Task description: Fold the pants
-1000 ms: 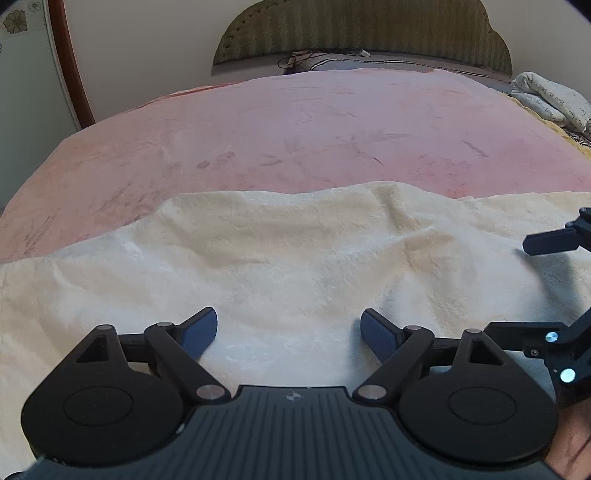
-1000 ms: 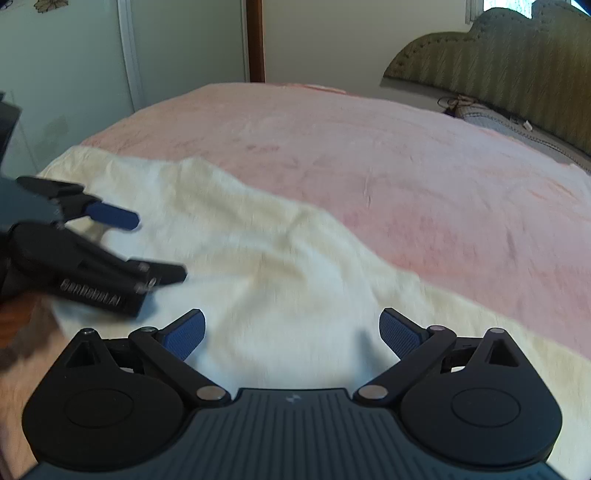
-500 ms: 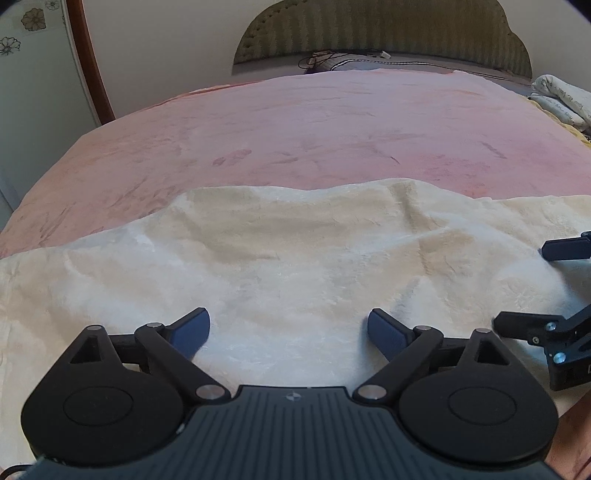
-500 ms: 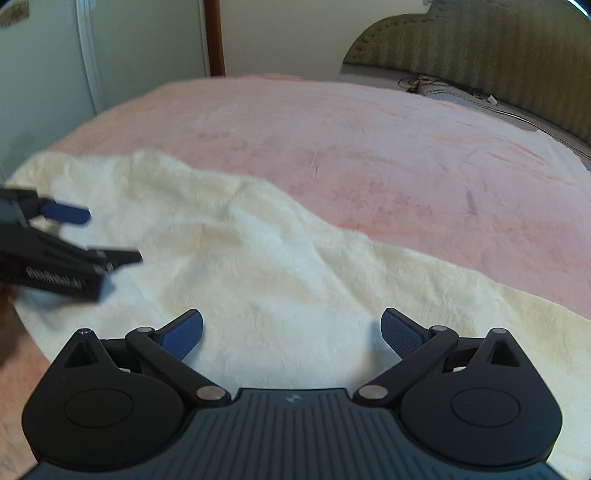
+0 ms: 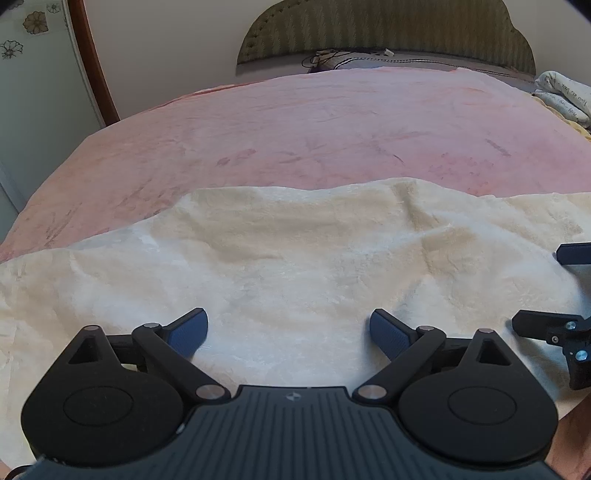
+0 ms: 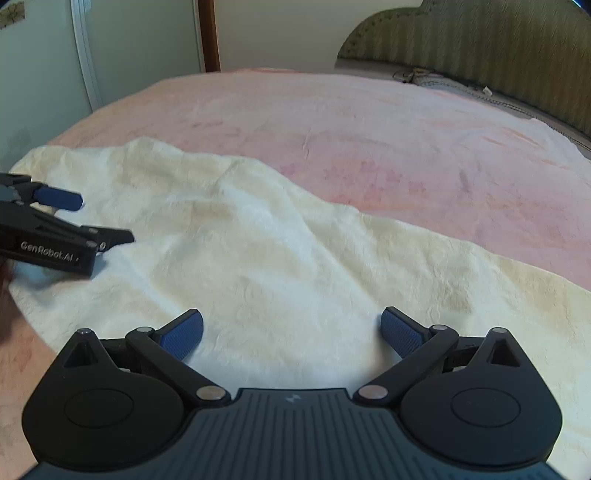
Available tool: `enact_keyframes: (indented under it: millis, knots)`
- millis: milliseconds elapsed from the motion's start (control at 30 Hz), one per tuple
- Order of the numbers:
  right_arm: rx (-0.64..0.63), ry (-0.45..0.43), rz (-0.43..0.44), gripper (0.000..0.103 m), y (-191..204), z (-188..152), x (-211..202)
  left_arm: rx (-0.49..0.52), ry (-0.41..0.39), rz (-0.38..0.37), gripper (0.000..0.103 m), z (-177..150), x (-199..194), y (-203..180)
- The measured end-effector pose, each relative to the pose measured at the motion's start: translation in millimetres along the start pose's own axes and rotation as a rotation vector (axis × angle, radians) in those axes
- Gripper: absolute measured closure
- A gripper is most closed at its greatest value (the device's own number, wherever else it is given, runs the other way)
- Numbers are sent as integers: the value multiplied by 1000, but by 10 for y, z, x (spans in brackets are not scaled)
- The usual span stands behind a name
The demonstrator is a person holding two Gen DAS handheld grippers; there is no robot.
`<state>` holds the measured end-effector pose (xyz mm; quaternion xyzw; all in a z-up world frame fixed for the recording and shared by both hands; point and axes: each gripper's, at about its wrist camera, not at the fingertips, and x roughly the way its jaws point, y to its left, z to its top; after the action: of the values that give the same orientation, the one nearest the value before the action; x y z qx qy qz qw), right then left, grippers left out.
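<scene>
Cream, fleecy pants (image 5: 295, 258) lie spread across the near part of a bed (image 5: 314, 129), running from side to side. Their fabric is softly wrinkled, with a low ridge near the middle of the far edge. In the right wrist view the pants (image 6: 277, 258) reach from the bed's left edge, where they end in a rounded corner, across to the right edge of the picture.

The left gripper (image 5: 289, 328) hovers low over the near part of the pants, its blue-padded fingers (image 5: 186, 330) spread wide with nothing between them. The right gripper (image 6: 291, 328) sits beside it, also low over the cloth, its fingers (image 6: 400, 332) likewise spread wide and empty. Whether either one touches the fabric is hard to tell from these views. Each gripper shows at the edge of the other's view: the left gripper (image 6: 107, 218) at the left, the right gripper (image 5: 537, 290) at the right.

The bed has a pink cover (image 6: 406, 147). At its far end stands a green, ribbed headboard (image 5: 384, 33) with a scalloped top. Folded pale bedding (image 5: 561, 94) lies at the far right corner. A pale cabinet (image 5: 33, 74) with flower decals stands left of the bed.
</scene>
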<state>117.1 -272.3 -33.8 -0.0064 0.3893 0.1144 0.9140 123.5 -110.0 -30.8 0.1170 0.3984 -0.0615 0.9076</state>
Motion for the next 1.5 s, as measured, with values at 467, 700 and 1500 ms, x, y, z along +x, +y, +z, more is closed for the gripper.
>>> enact_keyframes:
  millis: [467,700,1500]
  knots:
    - [346,-165,-14,0,-685,-573,-968,49,-28,15,8,106,-109,-189]
    - [529,-207,-40,0,-1117,-977,-1356,73,-46,19,7,129,-159,-288]
    - [932,-399,165,0,-1756,-1386,-1156,122,14,-137,7,127,-143,-765]
